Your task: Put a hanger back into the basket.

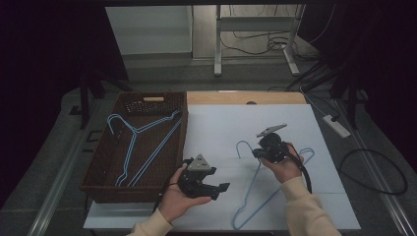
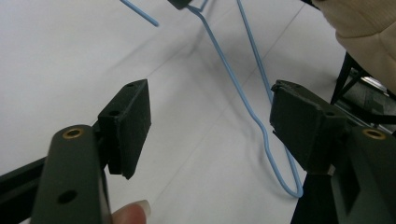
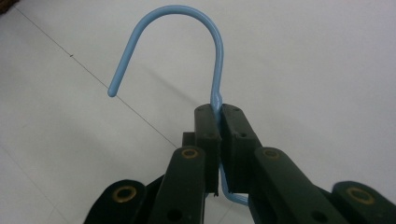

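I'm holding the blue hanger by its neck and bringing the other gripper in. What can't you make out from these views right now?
- High view: the blue hanger neck is covered by the right gripper and hand; dim light blurs the wire.
- Right gripper view: the pads hide the wire between them, and the hanger's body is out of frame.
- Left gripper view: the left gripper stands open; the picture's top edge cuts off the hook.
- Basket: how many hangers cannot be told.

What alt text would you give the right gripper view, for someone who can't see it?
The right tool is clamped shut on the neck of a light blue wire hanger, whose hook curves up and over to the left above the black jaws. Behind it lies a plain white table surface.
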`<state>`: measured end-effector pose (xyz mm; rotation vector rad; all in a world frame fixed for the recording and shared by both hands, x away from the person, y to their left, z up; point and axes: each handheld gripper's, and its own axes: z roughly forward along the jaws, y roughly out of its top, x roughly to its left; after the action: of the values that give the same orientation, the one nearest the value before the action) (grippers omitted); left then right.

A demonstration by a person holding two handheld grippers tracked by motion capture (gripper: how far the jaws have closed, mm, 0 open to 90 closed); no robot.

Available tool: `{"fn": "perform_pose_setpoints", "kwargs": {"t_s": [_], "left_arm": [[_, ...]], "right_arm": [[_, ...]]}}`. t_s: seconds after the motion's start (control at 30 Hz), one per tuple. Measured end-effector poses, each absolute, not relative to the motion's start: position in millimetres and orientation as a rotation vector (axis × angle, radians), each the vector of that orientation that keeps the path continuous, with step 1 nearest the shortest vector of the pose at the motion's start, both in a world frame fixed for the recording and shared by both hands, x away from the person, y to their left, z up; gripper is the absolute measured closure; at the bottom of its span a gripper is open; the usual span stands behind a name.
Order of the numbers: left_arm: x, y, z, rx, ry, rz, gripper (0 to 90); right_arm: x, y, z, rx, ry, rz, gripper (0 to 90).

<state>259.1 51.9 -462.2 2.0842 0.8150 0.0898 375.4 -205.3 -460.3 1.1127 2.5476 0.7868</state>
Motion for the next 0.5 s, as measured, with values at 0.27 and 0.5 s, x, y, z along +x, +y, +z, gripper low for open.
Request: {"fn": "perform_pose_setpoints", "kwargs": {"t_s": [0.27, 0.5], "left_arm": [[263.2, 33.9, -472.5, 2.113, 0.811, 0.056, 29.8], [269.3, 17.1, -483.9, 2.125, 0.818, 0.022, 29.9]], "right_arm": [[374.5, -205.9, -459.9, 1.115, 2.534, 0.807, 86.1], [373.0, -205.2, -458.2, 1.113, 2.524, 0.821, 86.1]]}}
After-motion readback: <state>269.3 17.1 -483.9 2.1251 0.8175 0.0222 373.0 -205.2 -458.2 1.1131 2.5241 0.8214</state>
